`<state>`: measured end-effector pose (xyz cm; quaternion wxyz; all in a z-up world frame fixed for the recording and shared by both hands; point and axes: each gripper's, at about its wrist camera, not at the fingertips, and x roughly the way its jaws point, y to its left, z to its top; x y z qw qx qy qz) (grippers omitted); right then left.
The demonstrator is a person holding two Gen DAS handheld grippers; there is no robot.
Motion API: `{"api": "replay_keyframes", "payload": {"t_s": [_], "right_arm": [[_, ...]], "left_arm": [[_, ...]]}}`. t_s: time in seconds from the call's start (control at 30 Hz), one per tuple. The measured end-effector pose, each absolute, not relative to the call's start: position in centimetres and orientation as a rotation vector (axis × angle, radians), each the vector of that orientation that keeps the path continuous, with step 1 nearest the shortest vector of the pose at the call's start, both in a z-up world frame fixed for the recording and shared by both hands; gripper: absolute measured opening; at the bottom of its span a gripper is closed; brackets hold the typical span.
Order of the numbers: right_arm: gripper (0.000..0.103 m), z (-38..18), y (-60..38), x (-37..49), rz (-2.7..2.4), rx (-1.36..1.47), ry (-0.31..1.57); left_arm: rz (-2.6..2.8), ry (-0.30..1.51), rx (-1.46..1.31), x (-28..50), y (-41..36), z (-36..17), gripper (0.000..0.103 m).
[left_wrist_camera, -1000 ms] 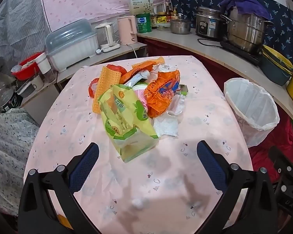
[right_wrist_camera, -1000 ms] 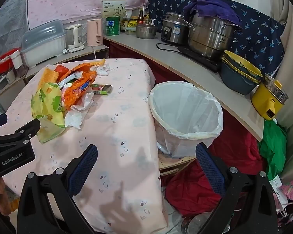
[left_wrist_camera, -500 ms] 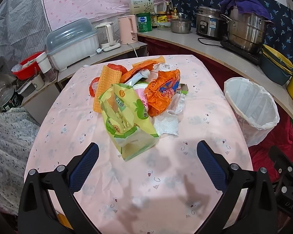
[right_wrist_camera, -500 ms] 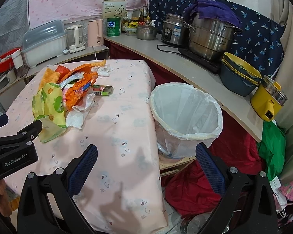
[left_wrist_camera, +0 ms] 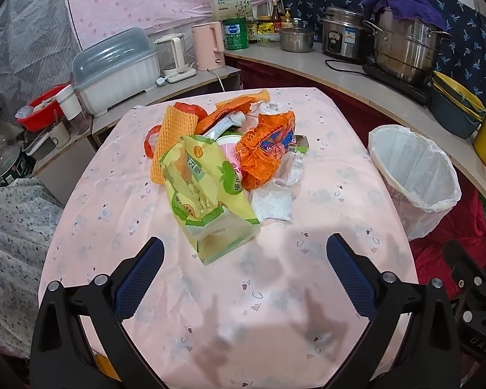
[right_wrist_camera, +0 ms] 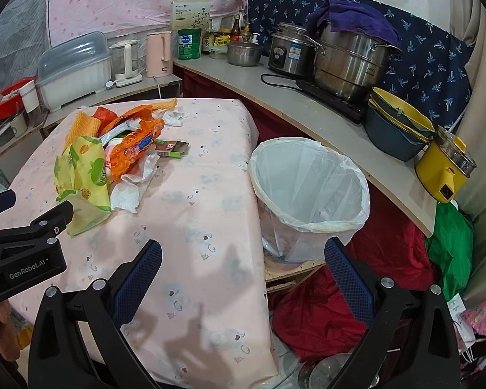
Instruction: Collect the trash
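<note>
I have collected nothing yet: both my left gripper (left_wrist_camera: 241, 261) and right gripper (right_wrist_camera: 243, 262) gape wide and empty, the trash pile (left_wrist_camera: 223, 159) sits whole on the table (left_wrist_camera: 324, 168), and the lined bin (right_wrist_camera: 307, 191) looks empty.

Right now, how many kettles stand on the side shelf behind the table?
2. A clear glass kettle on a white base sits beside the white lidded dish box; a pink kettle stands just right of it. Others may be hidden behind clutter.
</note>
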<state>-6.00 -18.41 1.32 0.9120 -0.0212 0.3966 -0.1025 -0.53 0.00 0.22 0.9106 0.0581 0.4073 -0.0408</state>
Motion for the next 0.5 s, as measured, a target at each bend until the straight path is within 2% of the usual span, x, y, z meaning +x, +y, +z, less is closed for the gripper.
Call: {"api": "replay_keyframes", "payload": {"t_s": [0.5], "right_arm": [[0.096, 1.38, -18.18, -5.92, -0.213, -0.047, 0.817]], "left_arm": [[-0.08, 0.873, 0.094, -0.15, 0.36, 0.04, 0.096]]}}
